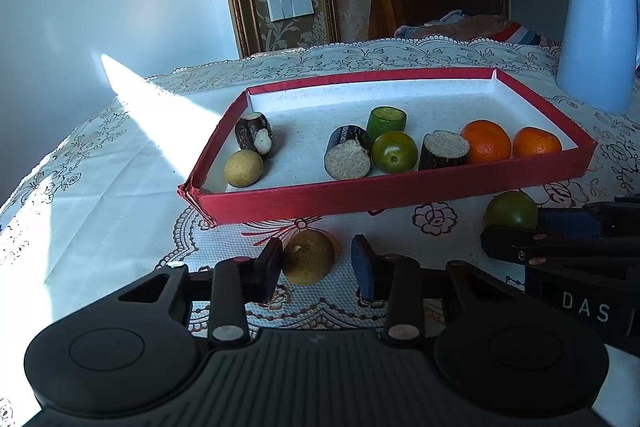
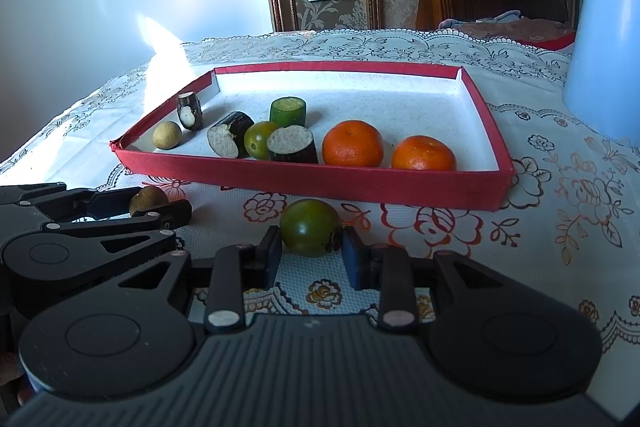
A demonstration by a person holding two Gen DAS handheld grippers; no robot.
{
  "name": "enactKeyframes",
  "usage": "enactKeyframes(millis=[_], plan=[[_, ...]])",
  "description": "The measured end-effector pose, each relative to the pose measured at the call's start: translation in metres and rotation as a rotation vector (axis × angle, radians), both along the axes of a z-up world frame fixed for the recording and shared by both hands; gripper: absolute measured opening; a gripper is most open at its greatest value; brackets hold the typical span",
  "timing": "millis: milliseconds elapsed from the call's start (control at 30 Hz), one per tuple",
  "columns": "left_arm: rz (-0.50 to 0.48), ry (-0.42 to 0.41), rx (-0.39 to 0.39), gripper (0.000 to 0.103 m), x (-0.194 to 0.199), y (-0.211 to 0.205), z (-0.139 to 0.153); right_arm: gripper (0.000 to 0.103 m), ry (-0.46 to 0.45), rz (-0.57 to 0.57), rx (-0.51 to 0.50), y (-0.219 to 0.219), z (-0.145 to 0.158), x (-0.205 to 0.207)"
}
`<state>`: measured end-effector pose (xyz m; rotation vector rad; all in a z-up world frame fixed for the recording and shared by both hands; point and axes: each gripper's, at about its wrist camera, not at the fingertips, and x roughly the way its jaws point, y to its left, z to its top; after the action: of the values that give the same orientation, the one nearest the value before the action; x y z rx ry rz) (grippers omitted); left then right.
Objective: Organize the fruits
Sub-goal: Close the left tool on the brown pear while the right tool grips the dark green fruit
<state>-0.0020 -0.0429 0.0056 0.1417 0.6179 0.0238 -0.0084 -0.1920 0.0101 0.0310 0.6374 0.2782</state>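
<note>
Nearest the lens in the left wrist view, the left gripper [image 1: 318,263] sits low on the lace-patterned tablecloth [image 1: 120,187] with a small round tan-brown fruit [image 1: 309,257] between its two black fingers; the fruit touches the left-hand finger, while a visible gap separates it from the blue-padded finger on the right, so the jaws are not yet pressing on it from both sides. At the right edge of that frame the right gripper [image 1: 508,227] reaches in beside a round dark green fruit [image 1: 511,209]. From the right wrist view, the right gripper [image 2: 311,249] is clenched on that same dark green fruit [image 2: 311,227], which sits at lower centre of the frame with a pad against each side, resting on the cloth just in front of the tray. At the left edge of this frame the left gripper [image 2: 158,209] shows with the tan-brown fruit [image 2: 146,199] peeking between its fingers. Beyond both grippers, across mid-frame, lies a shallow rectangular red-walled tray with a white floor [image 2: 320,179]. Inside it, from left to right, are a tan round fruit [image 2: 167,135], several dark-skinned cut cane pieces [image 2: 294,145], a green cut piece [image 2: 288,111], another green round fruit [image 2: 260,139] and two orange mandarins [image 2: 353,143]. At the upper right stands a pale blue kettle [image 2: 604,43].
</note>
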Motion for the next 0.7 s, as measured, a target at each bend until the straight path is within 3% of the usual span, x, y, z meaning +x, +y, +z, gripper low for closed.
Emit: enactKeyframes(millis=[300, 700], plan=[[0.011, -0.008, -0.022, 0.027, -0.0024, 0.0013, 0.0007, 0.03, -0.003, -0.002, -0.005, 0.0, 0.0005, -0.0003], [0.031, -0.027, -0.062, 0.027, -0.0037, 0.0053, 0.0034, 0.031, -0.022, -0.011, -0.013, 0.0031, 0.0036, -0.004]])
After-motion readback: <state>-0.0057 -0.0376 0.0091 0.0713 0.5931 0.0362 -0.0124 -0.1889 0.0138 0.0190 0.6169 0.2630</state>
